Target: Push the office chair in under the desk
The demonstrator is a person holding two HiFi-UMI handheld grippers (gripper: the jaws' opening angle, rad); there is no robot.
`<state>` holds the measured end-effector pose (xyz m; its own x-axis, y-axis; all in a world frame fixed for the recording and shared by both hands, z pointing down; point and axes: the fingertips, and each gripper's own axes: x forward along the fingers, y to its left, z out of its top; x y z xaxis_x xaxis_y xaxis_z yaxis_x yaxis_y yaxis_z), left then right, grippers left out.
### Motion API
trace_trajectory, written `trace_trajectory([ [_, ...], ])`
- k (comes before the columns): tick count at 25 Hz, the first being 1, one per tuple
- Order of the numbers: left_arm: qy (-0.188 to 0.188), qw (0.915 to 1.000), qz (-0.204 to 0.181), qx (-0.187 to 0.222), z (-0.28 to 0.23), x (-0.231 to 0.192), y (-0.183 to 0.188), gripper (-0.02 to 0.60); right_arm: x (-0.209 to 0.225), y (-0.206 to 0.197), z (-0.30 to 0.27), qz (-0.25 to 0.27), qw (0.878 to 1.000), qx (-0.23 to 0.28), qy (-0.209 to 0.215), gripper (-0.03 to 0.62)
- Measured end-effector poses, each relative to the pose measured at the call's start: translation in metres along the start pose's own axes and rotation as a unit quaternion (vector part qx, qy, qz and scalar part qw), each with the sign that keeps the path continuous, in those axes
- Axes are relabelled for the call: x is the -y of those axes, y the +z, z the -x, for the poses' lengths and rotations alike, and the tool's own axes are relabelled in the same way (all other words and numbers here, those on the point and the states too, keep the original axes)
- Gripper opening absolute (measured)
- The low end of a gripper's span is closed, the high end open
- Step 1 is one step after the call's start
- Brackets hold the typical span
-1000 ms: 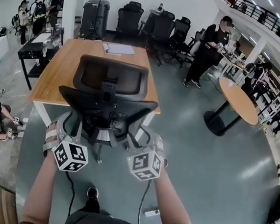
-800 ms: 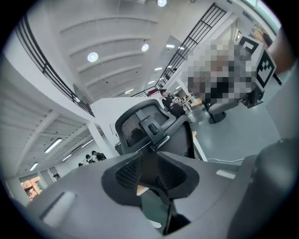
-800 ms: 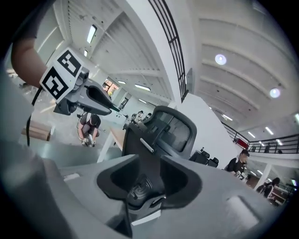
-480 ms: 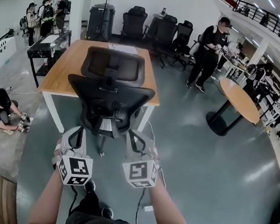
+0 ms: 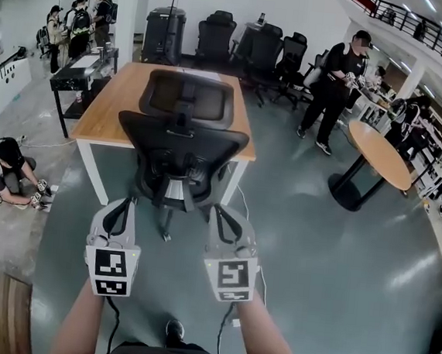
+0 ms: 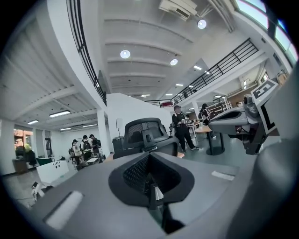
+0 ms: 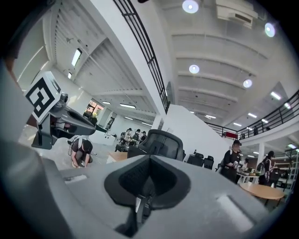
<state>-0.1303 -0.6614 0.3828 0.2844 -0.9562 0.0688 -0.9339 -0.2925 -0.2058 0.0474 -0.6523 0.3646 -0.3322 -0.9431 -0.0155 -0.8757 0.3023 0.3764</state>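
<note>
Chair (image 5: 181,149): at the desk's (image 5: 102,114) near edge, back facing the person, seat seemingly partly under.
Left gripper (image 5: 120,204): clenched, empty, just short of chair.
Right gripper (image 5: 223,214): clenched, empty, equally near.
Bearing: chair straight ahead, desk beyond.

bare floor (image 5: 315,251) beside office chair (image 5: 181,149)

Office chair (image 5: 182,141): black mesh back that you can see through, matt black plastic frame.
Counter (image 5: 103,110): smooth wood-look top, white painted legs.
Floor (image 5: 322,260): grey and glossy, mirroring the lights.
Your left hand-held gripper (image 5: 120,201) and right hand-held gripper (image 5: 222,210): matt grey plastic shells.
</note>
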Motion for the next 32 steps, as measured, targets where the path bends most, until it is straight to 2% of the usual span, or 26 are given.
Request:
trace_trajectory([
  [7,-0.029,0.9995,0.007,-0.009,0.055,-0.006,-0.013,0.017,-0.047,0.020,0.035,-0.039,0.999,-0.004,-0.003,-0.009],
  [12,-0.049,0.9986,0.018,-0.010,0.101,-0.005,-0.026,0.017,-0.090,0.031,0.074,-0.036,0.999,-0.009,0.005,-0.009],
  [17,-0.069,0.9974,0.024,-0.002,0.138,0.004,-0.025,0.017,-0.114,0.029,0.116,-0.042,0.999,-0.029,-0.004,-0.009],
  [25,-0.086,0.9959,0.027,-0.007,0.176,0.015,-0.029,0.017,-0.129,0.037,0.158,-0.040,0.998,-0.037,-0.015,-0.009],
  [29,-0.076,0.9970,0.014,-0.007,0.189,0.021,-0.025,0.017,-0.122,0.036,0.171,-0.065,0.997,-0.024,-0.018,-0.009],
  [32,-0.066,0.9976,0.020,-0.007,0.199,0.027,-0.017,0.017,-0.116,0.038,0.181,-0.081,0.996,-0.017,-0.011,-0.009],
])
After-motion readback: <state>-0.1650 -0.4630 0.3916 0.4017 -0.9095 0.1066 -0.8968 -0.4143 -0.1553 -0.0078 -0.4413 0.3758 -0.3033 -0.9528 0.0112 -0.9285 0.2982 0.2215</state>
